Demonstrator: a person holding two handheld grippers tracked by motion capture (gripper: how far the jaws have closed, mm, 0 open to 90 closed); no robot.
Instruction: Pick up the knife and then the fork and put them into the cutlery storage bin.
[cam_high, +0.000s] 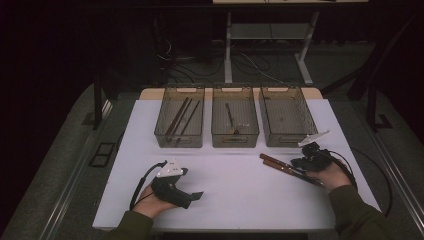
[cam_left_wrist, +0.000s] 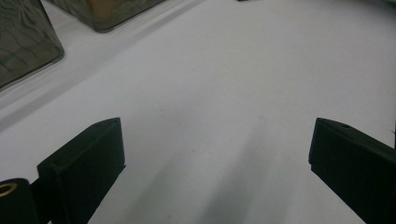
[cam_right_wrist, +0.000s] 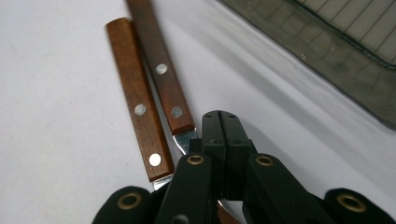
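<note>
Lying on the white table (cam_high: 235, 200) before the right-hand bin (cam_high: 287, 118), two wooden-handled knives (cam_right_wrist: 152, 93) are touching side by side; the right gripper (cam_right_wrist: 223, 135) is sitting over their blades, jaws pressed together. The left gripper (cam_high: 196, 196) is resting well apart, jaws spread wide over bare table.

Left gripper (cam_high: 192, 196), held in the left hand (cam_high: 150, 202), rested low with its jaws spread wide apart. Right gripper (cam_high: 300, 162), held in the right hand (cam_high: 332, 176), pointed leftward with its jaws pressed fully together. Both sleeved forearms entered from below.
</note>
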